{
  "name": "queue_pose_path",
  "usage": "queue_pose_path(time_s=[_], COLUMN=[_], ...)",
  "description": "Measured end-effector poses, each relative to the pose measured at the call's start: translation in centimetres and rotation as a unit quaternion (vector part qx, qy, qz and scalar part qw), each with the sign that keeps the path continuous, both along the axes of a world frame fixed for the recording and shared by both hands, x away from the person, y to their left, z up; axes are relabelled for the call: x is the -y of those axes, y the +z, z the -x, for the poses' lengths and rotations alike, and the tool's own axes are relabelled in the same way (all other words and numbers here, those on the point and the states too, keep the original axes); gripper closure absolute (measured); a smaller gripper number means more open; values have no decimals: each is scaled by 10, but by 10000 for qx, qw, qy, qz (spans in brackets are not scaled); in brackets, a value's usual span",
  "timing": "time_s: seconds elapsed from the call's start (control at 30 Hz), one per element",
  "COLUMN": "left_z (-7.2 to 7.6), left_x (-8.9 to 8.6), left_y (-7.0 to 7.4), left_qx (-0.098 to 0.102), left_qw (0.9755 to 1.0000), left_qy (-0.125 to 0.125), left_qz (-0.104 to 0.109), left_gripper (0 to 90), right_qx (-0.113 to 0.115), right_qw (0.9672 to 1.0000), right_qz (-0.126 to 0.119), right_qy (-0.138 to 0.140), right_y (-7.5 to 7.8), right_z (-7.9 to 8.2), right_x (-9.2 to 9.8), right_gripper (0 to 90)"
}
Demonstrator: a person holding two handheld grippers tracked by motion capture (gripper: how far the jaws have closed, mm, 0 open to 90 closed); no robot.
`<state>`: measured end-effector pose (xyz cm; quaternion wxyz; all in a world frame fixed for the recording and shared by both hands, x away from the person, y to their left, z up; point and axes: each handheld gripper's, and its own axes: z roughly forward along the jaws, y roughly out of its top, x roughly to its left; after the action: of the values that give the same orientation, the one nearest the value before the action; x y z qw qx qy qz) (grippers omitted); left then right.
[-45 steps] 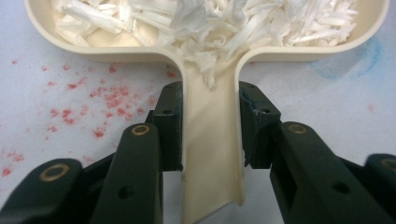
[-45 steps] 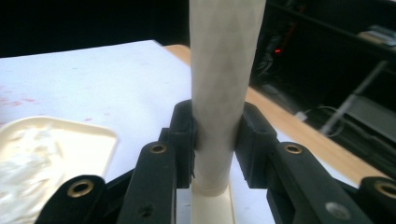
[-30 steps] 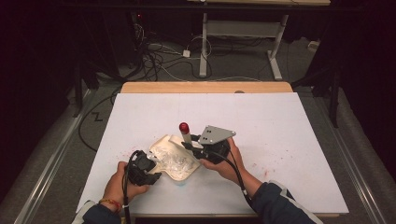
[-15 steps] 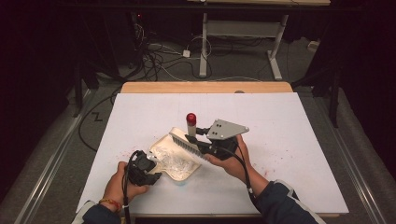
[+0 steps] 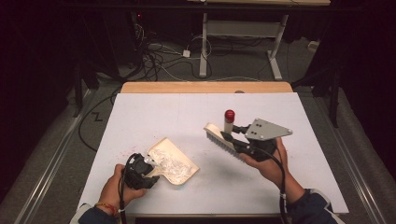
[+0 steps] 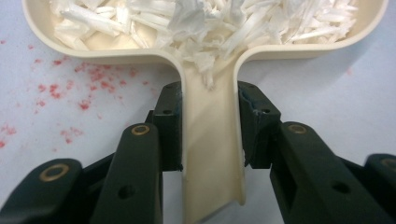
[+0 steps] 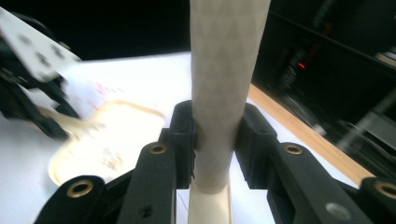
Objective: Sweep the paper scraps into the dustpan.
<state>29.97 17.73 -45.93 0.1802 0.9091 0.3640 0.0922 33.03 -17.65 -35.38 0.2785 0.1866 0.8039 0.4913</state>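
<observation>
— So, what is the left gripper pinching?

— Its jaws are pressed on both sides of a smooth cream plastic handle, a channel that widens ahead of the jaws into the dustpan. The pan lies flat on the white table.

— And inside the pan?

— A loose heap of white shredded paper, thin crinkled strips, a few spilling down the handle toward the jaws. Red specks dot the table left of the jaws.

— The right gripper?

— Its jaws clamp a pale round handle with a faint diamond texture, rising straight up between them. From above that is the brush, red-capped, bristles pale, held off the table apart from the dustpan.
</observation>
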Motion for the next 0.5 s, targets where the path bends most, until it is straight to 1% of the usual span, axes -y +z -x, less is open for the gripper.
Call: queue_pose_path(time_s=[0.1,0.2,0.27,0.3,0.37,0.4,0.47,0.5], left_z=[8,15,19,20,24,25,27,28], left_x=[3,6,7,8,10,11,13,14], left_y=[-1,-1,-1,-1,-1,-2,-1,-1], left_qx=[-26,-33,-39,-41,-53,-52,-43,-31], left_qw=[10000,9998,9998,9997,9997,9996,9995,9995], left_qy=[-94,-169,-203,-213,-244,-260,-286,-304], left_qz=[-15,-29,-57,-56,-66,-75,-87,-95], left_gripper=[628,628,627,627,628,628,627,627], right_qx=[-121,-223,-289,-335,-455,-551,-651,-697], right_qw=[9995,9986,9978,9974,9968,9959,9945,9934], right_qz=[149,301,378,433,520,630,795,901], right_qy=[-235,-368,-462,-459,-407,-332,-212,-117], right_y=[-2,-5,-8,-9,-12,-15,-20,-23], right_z=[5,12,19,22,27,31,36,41], right_x=[21,39,48,51,53,52,45,39], right_gripper=[711,711,711,711,712,712,712,712])
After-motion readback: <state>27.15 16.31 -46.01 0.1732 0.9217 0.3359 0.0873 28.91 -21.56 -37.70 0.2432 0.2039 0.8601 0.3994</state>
